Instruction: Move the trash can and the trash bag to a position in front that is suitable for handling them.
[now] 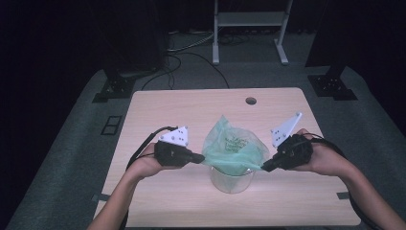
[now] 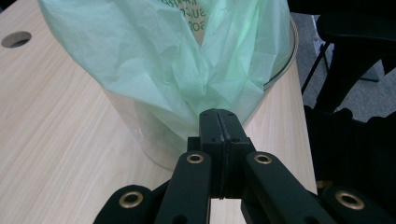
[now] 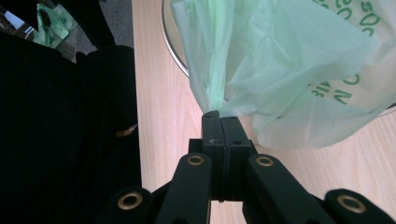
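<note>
A thin green plastic bag [image 1: 233, 143] with dark print drapes over a clear glass beaker [image 1: 231, 179] near the table's front middle. My left gripper [image 1: 203, 158] is shut on the bag's left edge, and in the left gripper view the bag [image 2: 187, 60] spreads over the beaker [image 2: 154, 140] just past the gripper [image 2: 219, 114]. My right gripper [image 1: 263, 167] is shut on the bag's right edge. In the right gripper view the bag [image 3: 289, 70] stretches from the gripper [image 3: 219, 116] across the beaker rim [image 3: 170, 44].
The light wooden table [image 1: 191, 105] has a round cable hole [image 1: 250, 101] at its far middle. Black stand bases [image 1: 113, 87] and cables lie on the grey floor behind it, and a white frame [image 1: 249, 28] stands farther back.
</note>
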Action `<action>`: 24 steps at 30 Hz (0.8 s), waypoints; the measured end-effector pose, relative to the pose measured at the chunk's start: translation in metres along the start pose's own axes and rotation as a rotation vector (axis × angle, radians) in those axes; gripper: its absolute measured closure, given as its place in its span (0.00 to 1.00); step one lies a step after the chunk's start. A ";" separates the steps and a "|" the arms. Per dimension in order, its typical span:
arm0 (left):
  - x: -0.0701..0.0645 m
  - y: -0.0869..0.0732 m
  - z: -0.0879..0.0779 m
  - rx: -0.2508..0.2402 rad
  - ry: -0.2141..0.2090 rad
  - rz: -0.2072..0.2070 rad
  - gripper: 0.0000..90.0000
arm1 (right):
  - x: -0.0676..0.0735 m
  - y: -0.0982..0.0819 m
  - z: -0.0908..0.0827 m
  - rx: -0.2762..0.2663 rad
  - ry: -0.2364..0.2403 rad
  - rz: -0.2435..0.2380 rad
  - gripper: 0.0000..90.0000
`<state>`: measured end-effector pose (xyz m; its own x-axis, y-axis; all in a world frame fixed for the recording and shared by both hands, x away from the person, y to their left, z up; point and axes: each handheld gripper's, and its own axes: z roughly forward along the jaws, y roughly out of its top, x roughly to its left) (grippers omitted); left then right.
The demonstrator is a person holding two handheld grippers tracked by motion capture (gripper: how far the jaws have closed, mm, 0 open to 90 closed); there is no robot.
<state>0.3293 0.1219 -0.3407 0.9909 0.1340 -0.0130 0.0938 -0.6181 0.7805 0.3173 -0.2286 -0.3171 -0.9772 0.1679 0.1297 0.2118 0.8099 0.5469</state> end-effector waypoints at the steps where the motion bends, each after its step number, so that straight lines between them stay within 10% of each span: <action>1: 0.000 0.000 0.001 -0.001 -0.002 -0.001 1.00 | 0.000 -0.001 0.001 -0.006 0.001 0.001 1.00; 10: 0.000 0.002 0.003 0.012 0.001 0.002 1.00 | -0.001 -0.004 0.001 -0.026 -0.013 0.005 0.90; 24: 0.007 0.031 -0.025 0.013 0.041 0.009 0.70 | -0.005 0.000 -0.037 -0.105 -0.115 0.017 0.69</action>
<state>0.3364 0.1236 -0.3009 0.9868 0.1604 0.0198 0.0869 -0.6294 0.7722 0.3231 -0.2500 -0.2873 -0.9673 0.2490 0.0478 0.2227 0.7441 0.6299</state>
